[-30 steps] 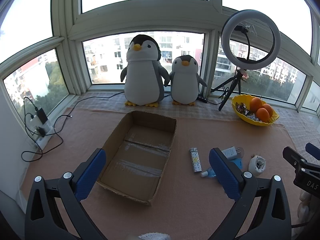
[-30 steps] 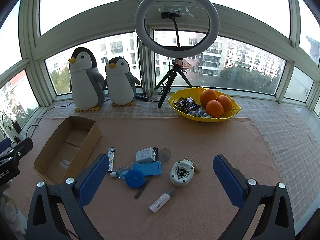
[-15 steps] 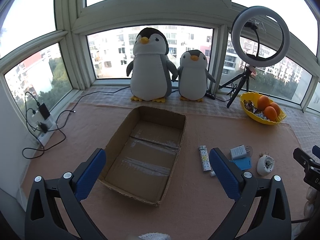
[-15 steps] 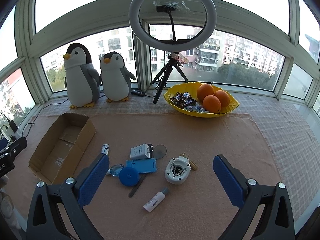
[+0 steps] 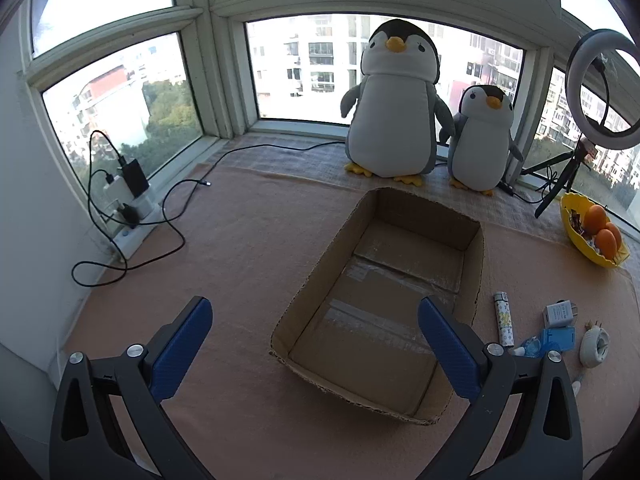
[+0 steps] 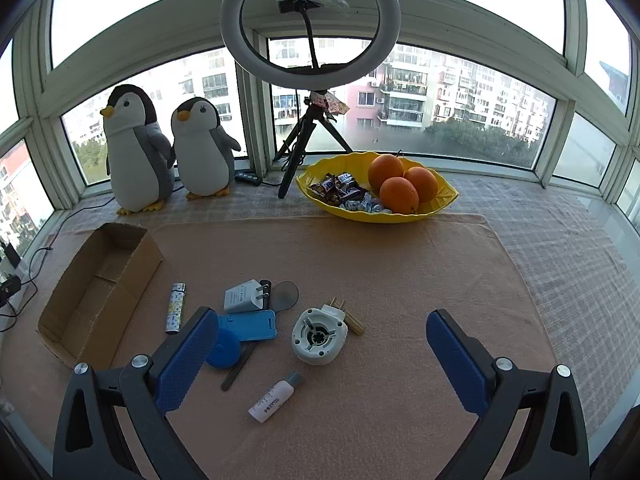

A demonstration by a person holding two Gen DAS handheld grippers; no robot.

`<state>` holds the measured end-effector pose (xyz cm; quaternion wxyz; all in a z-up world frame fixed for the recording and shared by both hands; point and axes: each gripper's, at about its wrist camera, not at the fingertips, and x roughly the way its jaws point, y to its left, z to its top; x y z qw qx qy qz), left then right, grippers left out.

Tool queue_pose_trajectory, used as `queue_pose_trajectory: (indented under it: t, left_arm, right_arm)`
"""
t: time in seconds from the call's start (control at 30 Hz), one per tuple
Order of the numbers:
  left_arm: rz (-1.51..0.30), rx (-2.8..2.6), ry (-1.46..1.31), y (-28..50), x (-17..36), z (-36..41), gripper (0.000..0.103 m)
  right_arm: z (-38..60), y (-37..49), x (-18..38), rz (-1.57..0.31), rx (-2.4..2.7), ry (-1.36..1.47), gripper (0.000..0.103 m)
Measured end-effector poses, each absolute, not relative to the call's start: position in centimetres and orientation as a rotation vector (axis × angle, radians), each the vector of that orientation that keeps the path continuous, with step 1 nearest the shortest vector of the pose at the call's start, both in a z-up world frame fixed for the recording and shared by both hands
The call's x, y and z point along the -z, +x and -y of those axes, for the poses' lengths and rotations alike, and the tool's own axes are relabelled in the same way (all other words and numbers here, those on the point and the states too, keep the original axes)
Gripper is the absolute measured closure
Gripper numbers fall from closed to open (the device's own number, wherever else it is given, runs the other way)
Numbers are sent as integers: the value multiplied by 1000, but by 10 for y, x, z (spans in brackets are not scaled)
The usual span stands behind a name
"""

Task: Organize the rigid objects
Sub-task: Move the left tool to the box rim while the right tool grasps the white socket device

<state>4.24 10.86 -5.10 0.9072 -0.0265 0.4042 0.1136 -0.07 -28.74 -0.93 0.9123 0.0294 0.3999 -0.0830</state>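
The box sits empty on the mat, the clutter just to its right. Best opening, I'd say: take the white gadget first, straddling its widest part squarely. The right gripper hovers above it, jaws wide and holding nothing. The left gripper hangs over the box's near edge, also spread. The lighter lies nearest the box; the smaller bits are hard to identify.
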Motion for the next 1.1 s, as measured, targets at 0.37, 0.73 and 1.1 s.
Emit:
queue_pose_trajectory:
  t: [0.37,0.73,1.1]
  left_arm:
    - [-975,-282,-77,72,107,-140,3]
    - [-1072,-273,-102,89,146,-145,13]
    - [-1120,-260,-115,96,167,-143,27]
  right_arm:
    - [326,-11,24,-846,212,71,0]
    - [358,-9,58,-928,211,177,17]
    - [353,26,93,-1034,112,272,39]
